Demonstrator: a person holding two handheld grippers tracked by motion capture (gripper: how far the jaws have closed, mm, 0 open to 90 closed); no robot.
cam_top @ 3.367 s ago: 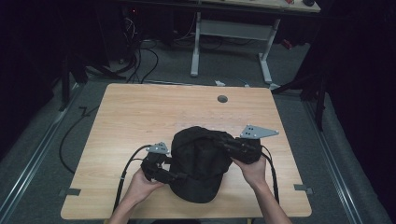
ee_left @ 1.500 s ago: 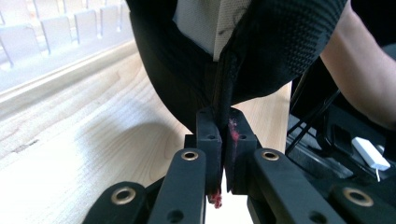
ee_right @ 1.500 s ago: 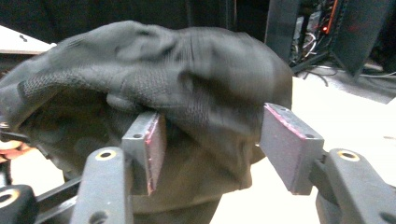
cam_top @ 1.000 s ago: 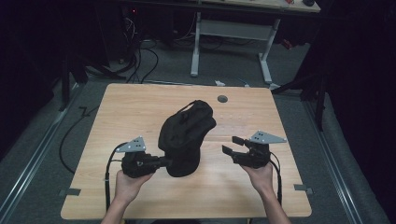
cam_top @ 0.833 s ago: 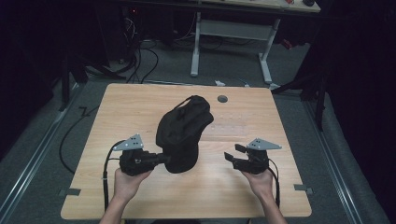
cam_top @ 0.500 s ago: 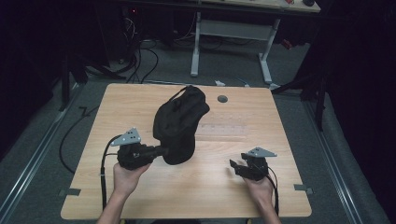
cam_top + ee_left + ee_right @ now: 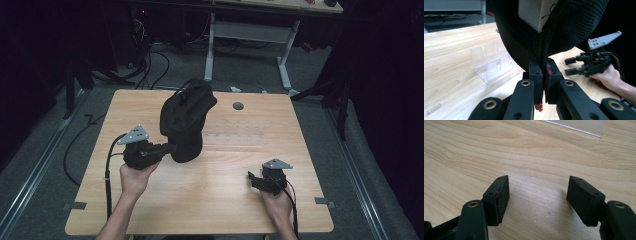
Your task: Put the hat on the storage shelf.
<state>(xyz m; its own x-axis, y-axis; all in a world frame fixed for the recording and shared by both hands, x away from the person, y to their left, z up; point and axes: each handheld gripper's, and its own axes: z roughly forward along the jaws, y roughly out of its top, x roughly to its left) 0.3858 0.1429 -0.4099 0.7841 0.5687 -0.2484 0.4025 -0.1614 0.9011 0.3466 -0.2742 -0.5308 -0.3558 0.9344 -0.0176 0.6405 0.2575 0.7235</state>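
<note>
Left claw (image 7: 170, 148) clamped on black cap (image 7: 186, 120), held above table (image 7: 225, 200); right claw (image 7: 252, 178) just widened, empty, well apart.

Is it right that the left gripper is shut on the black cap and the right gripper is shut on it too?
Not quite. The left gripper is shut on the black cap, but the right gripper is open over bare table, as the right gripper view shows.

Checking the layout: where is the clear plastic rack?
High view: the clear rack lies mid-table, right of the black cap, below the table's round hole.
</note>
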